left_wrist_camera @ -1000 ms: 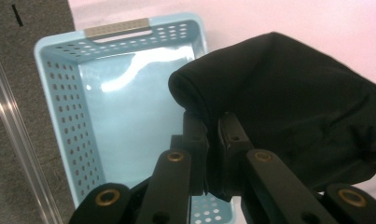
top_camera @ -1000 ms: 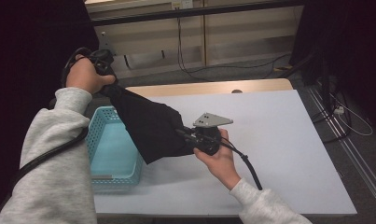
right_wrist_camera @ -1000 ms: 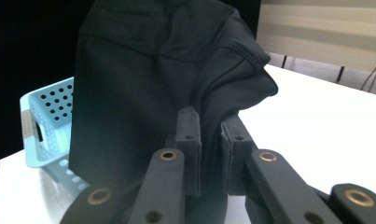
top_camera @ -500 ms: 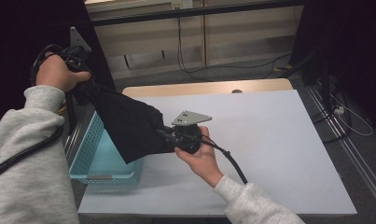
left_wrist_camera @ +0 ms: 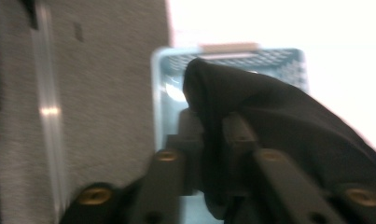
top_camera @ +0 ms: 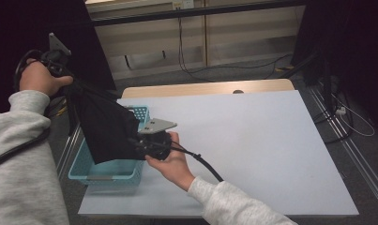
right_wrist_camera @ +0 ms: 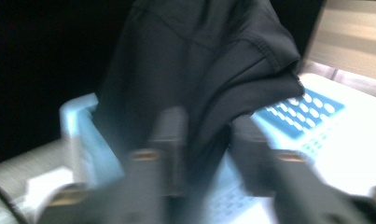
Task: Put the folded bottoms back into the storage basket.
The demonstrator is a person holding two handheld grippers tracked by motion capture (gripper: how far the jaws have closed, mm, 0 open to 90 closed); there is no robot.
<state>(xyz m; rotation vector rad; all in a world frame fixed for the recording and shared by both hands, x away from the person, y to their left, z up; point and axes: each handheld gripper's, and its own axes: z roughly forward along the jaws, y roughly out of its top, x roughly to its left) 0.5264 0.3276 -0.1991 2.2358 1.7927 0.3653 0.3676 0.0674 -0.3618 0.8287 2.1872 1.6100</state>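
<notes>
While my left hand-held gripper (top_camera: 60,70) pinches one corner of the black cloth (top_camera: 107,129) high at the far left, my right hand-held gripper (top_camera: 144,143) is clamped on its lower edge, so the cloth hangs stretched over the blue basket (top_camera: 107,171) at the counter's (top_camera: 271,140) left edge. Lifted and spread, I judge; lowering it into the basket and letting go remain.

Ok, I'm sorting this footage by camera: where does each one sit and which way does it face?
High view: above the person's side, looking forward and down on the table; both sleeves and hands show.
Left gripper view: rides the left gripper, facing down at the basket; its jaws show.
Right gripper view: rides the right gripper, facing the cloth; its jaws show.
All share cloth and basket.
</notes>
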